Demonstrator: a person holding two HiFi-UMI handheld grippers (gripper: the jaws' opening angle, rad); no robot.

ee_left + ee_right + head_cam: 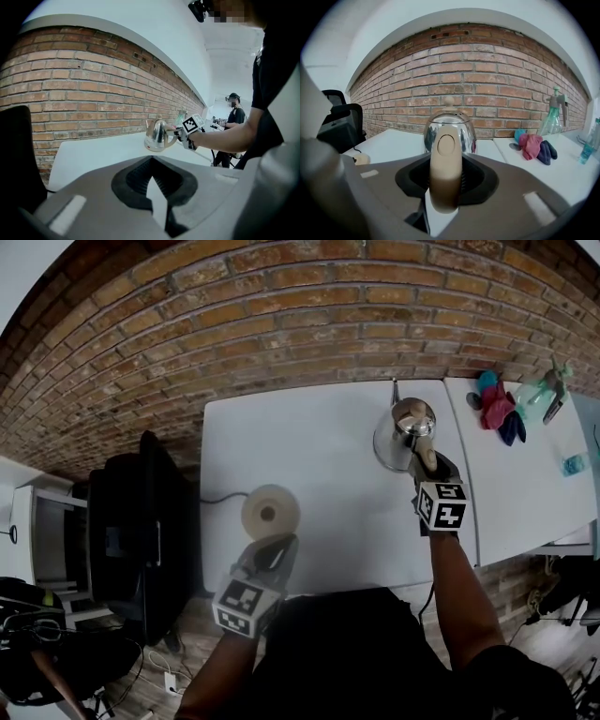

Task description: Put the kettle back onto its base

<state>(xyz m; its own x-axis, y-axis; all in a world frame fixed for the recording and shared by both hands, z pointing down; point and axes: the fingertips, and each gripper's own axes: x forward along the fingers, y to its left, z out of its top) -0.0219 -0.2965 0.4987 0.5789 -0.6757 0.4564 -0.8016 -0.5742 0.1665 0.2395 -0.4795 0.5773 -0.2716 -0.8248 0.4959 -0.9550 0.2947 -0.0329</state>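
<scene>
White table point(328, 446) stood against a red brick wall point(281, 324). A shiny steel kettle point(398, 439) sat toward the table's far right. Its spout pointed at the wall and its beige handle point(445, 164) faced the person. The right gripper point(429, 465) had its jaws clamped on that handle. Whether the kettle rested on the table or hung just above it could not be told. The round cream base point(270, 512) lay well apart from the kettle, to its left and nearer the person, with a cord point(220, 498) running off leftward. The left gripper point(281, 547) hovered just beside the base, jaws together and holding nothing.
</scene>
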